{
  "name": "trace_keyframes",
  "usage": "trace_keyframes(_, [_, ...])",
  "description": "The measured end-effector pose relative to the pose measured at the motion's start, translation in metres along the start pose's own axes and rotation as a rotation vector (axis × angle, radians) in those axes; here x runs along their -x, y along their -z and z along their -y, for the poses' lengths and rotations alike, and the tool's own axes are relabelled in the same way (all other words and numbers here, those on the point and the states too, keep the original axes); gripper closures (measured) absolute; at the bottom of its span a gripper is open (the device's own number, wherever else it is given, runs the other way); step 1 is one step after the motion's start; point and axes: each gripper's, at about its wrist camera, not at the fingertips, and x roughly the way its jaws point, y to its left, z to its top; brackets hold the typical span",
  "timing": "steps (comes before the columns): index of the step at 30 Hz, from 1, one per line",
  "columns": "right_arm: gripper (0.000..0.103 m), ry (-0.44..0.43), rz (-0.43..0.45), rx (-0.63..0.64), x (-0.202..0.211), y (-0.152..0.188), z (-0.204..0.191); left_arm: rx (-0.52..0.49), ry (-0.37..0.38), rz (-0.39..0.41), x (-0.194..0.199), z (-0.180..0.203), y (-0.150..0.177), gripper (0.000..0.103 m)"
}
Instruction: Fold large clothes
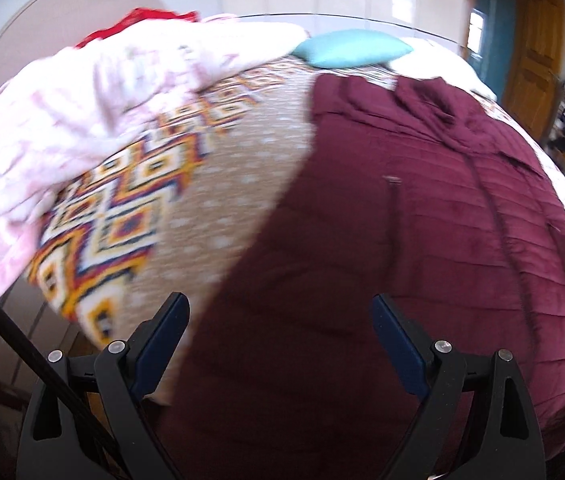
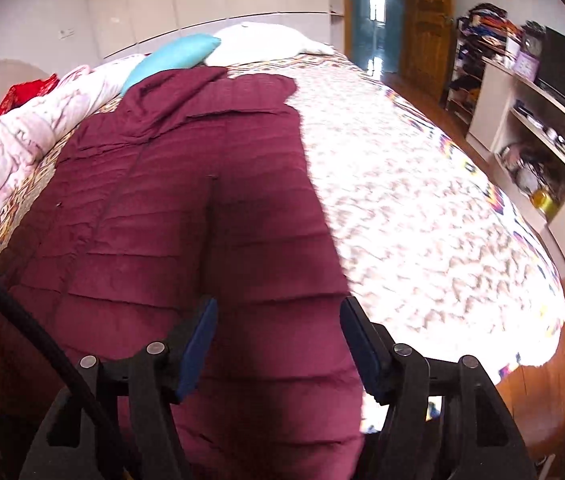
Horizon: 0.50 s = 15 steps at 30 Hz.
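The burgundy quilted puffer coat lies spread flat, front up, on the patterned bedspread, its collar toward the turquoise pillow and its hem at the near bed edge. Judging by this, the fold has not started: both tools hover over the hem end. The left gripper gapes wide above the coat's left edge, empty; the right gripper stands parted over the right edge, pinching nothing. Next, each likely needs to descend and clamp a hem corner. The coat looks bulky, zipped and smooth.
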Motion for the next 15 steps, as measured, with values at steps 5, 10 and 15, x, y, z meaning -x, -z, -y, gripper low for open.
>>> trace_keyframes(5, [0.031,-0.022,-0.041,-0.124,0.008,0.026,0.051,0.13,-0.001,-0.042,-0.004,-0.073,0.022,0.012])
trace_keyframes(10, [0.029,-0.125,-0.111,-0.184,-0.001,0.05,0.072,0.149,0.121,-0.092,-0.012,-0.099,0.046,0.012])
trace_keyframes(15, [0.027,-0.261,-0.172,-0.274,-0.02,0.072,0.082,0.117,0.245,-0.153,-0.03,-0.094,0.063,0.012])
